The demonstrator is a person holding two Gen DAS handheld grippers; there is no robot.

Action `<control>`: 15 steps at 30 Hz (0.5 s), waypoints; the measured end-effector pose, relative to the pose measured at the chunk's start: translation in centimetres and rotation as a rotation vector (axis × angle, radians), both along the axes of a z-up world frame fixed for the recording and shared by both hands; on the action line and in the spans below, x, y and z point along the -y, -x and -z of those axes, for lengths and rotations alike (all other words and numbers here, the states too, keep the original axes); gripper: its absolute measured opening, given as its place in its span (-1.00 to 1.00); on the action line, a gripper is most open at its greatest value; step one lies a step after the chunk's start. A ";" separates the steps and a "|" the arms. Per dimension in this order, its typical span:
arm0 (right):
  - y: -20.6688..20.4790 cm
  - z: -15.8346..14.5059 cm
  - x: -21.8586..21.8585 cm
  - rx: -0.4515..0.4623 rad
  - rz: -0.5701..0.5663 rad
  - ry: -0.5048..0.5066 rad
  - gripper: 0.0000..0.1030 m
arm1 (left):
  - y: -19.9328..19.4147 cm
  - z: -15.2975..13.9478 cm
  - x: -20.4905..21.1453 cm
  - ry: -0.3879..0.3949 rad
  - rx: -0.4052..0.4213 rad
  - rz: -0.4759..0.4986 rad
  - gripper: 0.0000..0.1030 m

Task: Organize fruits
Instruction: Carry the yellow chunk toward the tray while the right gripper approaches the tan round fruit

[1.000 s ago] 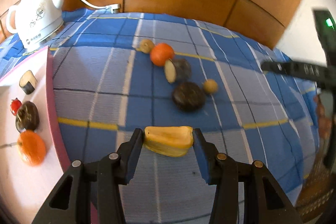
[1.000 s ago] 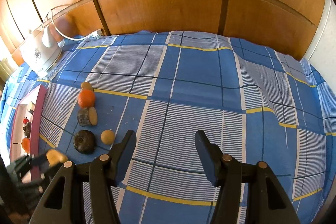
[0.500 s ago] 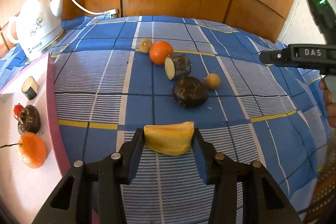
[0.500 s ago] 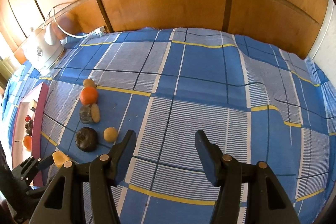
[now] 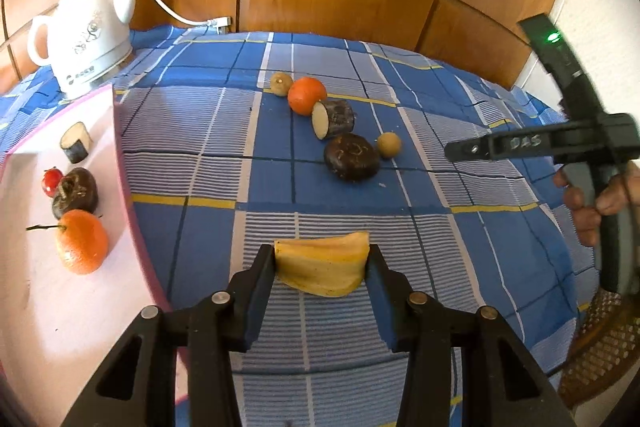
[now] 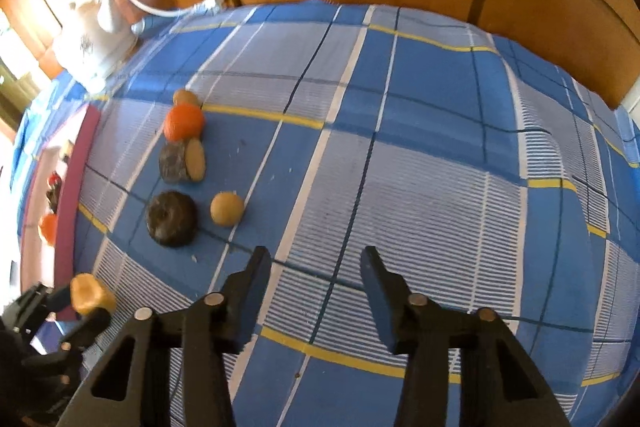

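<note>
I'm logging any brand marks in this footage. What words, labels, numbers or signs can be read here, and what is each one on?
"DAS": raised letters on the arm of the right gripper, seen in the left wrist view.
Blue logo and lettering on the base of the white kettle: too small to read.
The grey floral print on the kettle's body has no legible text.
Nothing readable in the right wrist view.

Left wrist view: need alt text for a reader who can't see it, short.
The left gripper clamps a yellow banana piece above a blue plaid cloth. Loose fruit lies beyond it, including an orange and a dark round fruit. A pink-rimmed white tray at left holds more fruit; the right gripper enters at right.
</note>
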State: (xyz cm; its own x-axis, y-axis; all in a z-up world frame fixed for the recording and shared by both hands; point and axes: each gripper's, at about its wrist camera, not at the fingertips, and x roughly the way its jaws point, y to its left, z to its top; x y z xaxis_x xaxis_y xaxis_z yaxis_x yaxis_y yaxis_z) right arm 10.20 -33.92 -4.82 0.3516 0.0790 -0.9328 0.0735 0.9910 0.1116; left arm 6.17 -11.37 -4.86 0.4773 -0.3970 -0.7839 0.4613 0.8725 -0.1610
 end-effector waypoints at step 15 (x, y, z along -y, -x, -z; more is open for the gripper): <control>-0.8 -0.3 -0.2 0.039 0.042 -0.202 -0.42 | 1.5 -3.0 -2.5 0.033 0.075 -0.005 -0.12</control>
